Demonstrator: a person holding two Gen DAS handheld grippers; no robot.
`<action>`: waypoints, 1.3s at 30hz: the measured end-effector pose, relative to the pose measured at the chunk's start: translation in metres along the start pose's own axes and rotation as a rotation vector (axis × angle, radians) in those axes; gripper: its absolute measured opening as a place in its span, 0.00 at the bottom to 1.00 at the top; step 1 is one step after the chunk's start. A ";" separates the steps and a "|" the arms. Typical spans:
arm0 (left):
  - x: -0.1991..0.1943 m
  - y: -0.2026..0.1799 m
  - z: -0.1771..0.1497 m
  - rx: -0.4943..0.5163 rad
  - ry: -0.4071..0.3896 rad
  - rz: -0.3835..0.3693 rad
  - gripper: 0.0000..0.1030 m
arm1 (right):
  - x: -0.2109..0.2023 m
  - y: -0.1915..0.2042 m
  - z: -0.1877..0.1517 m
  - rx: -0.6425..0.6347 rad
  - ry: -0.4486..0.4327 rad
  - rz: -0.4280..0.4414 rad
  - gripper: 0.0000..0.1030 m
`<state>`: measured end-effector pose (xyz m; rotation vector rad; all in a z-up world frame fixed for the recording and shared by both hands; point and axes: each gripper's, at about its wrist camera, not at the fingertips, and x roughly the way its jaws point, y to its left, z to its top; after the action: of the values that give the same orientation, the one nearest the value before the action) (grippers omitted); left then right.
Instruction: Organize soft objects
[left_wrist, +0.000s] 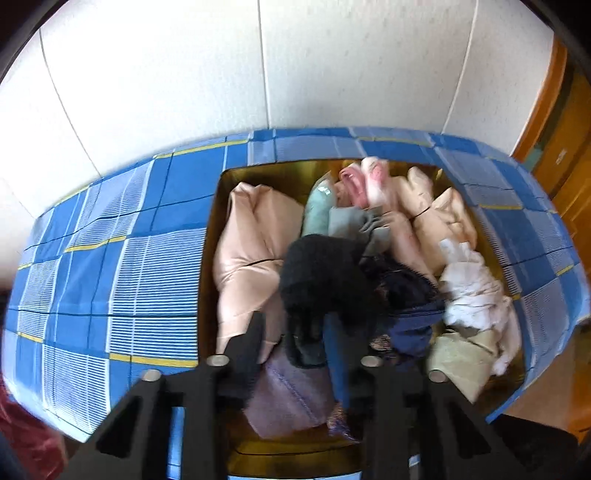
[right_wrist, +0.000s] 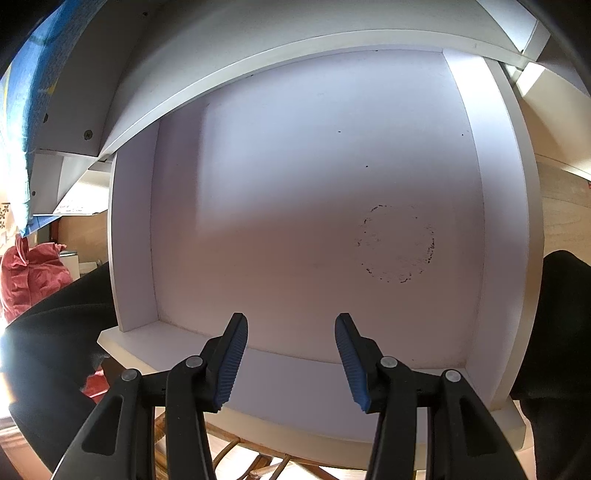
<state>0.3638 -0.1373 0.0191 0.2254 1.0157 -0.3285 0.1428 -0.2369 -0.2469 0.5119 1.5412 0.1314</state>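
Meanwhile, a black fuzzy item was pinched over the gold box.
Left gripper (left_wrist: 295, 332) clamped the black fuzzy item (left_wrist: 317, 280) above the gold box (left_wrist: 216, 206) crowded with soft bundles; the right gripper (right_wrist: 291, 354) hung spread and empty over a white drawer (right_wrist: 295, 184).

Mostly cloth in a glossy box; matt white drawer on the other side.
Box (left_wrist: 214, 206) inner walls are shiny, gold, reflective. Inside: satiny peach pouches (left_wrist: 247, 254) with a soft sheen, a fuzzy matt black knit (left_wrist: 317, 277), crumpled white fabric (left_wrist: 469, 291). The checked blue cloth (left_wrist: 122, 254) around the box is woven and matt. Drawer (right_wrist: 295, 221) is a smooth matt white board with a scuffed ring mark. Right gripper (right_wrist: 291, 354) has matt black plastic arms and ribbed blue rubbery pads (right_wrist: 231, 363).
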 end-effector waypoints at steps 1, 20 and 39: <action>0.003 0.002 0.001 -0.012 0.005 0.000 0.31 | 0.000 0.000 0.000 0.000 0.000 -0.001 0.48; 0.008 -0.003 -0.013 -0.022 -0.034 -0.051 0.63 | -0.014 0.009 0.003 -0.056 -0.073 -0.055 0.48; -0.054 -0.008 -0.114 -0.036 -0.160 -0.129 0.88 | -0.013 0.015 -0.001 -0.112 -0.096 -0.133 0.48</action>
<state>0.2448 -0.0979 0.0068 0.0992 0.8793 -0.4381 0.1447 -0.2287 -0.2288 0.3215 1.4604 0.0891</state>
